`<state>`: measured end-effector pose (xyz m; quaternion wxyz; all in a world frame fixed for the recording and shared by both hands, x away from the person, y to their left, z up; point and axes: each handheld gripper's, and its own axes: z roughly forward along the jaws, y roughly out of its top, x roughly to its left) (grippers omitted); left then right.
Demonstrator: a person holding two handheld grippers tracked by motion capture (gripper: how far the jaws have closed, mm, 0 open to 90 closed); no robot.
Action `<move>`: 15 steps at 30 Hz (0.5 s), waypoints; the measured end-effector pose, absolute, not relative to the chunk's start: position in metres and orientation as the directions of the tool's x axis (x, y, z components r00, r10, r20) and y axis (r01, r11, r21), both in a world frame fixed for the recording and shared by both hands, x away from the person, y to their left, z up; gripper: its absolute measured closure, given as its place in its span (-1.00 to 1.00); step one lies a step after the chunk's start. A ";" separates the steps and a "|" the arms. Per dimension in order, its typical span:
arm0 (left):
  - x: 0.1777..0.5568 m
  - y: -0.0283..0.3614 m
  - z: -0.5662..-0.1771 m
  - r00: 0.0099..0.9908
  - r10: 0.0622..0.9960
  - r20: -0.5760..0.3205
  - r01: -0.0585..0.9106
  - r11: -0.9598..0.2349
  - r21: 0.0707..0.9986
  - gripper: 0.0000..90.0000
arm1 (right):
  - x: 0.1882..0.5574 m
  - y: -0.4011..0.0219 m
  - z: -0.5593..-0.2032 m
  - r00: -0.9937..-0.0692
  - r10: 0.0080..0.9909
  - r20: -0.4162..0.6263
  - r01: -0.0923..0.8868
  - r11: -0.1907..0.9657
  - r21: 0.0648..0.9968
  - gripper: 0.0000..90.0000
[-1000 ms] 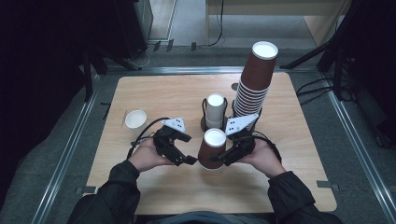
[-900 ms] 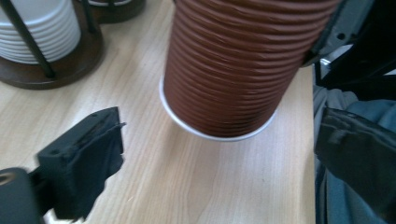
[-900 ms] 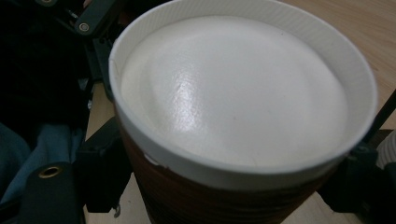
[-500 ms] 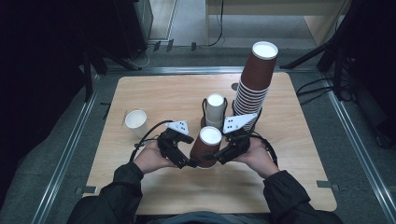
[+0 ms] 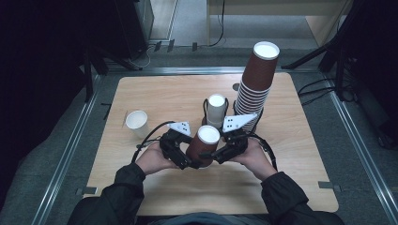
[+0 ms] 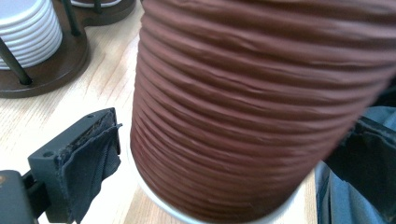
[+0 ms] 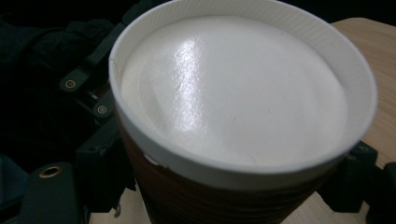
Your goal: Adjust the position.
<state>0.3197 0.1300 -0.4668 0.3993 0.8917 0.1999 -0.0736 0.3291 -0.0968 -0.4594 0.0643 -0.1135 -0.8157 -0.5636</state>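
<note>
near the front edge of the light wooden table, about midway along it, a brown ribbed paper cup sits upside down, its white base facing up, tilted a little toward the left. both grippers flank it. the left gripper is at the cup's left side, held in the person's left hand; in the left gripper view its jaws stand wide, and the one cloth-covered pad in sight sits just beside the ribbed wall with a narrow gap of table between, not pressing on it. those jaws have just been opening, with the cup between them. the right gripper is at the cup's right side, held in the right hand; in the right gripper view the cup's white base fills the near field and black jaw parts show at both sides of it, but whether the pads press on the cup cannot be told.

behind the cup, nearer the table's middle, a dark wire holder with a stack of white cups stands upright. just right of it, toward the far right corner, a tall leaning stack of brown ribbed cups rises. near the left edge a single white paper cup stands well apart.
</note>
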 end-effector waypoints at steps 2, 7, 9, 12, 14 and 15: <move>0.320 0.129 -0.468 0.908 0.301 -0.291 0.417 -0.599 0.684 -1.00 | 0.329 -0.095 -0.460 -0.966 0.109 0.236 0.259 0.330 0.908 -0.59; 0.319 0.126 -0.468 0.909 0.301 -0.287 0.414 -0.596 0.688 -1.00 | 0.329 -0.093 -0.460 -0.963 0.102 0.251 0.270 0.305 0.913 -0.59; 0.318 0.125 -0.469 0.911 0.300 -0.285 0.412 -0.600 0.686 -1.00 | 0.329 -0.093 -0.460 -0.960 0.098 0.262 0.279 0.289 0.916 -0.59; 0.317 0.123 -0.469 0.915 0.297 -0.274 0.402 -0.606 0.686 -1.00 | 0.329 -0.093 -0.460 -0.959 0.102 0.264 0.282 0.274 0.920 -0.59; 0.317 0.124 -0.469 0.916 0.298 -0.269 0.399 -0.604 0.690 -0.95 | 0.330 -0.093 -0.460 -0.956 0.108 0.272 0.291 0.264 0.920 -0.59; 0.317 0.124 -0.469 0.914 0.300 -0.273 0.403 -0.599 0.692 -0.91 | 0.330 -0.094 -0.460 -0.955 0.107 0.278 0.297 0.260 0.919 -0.59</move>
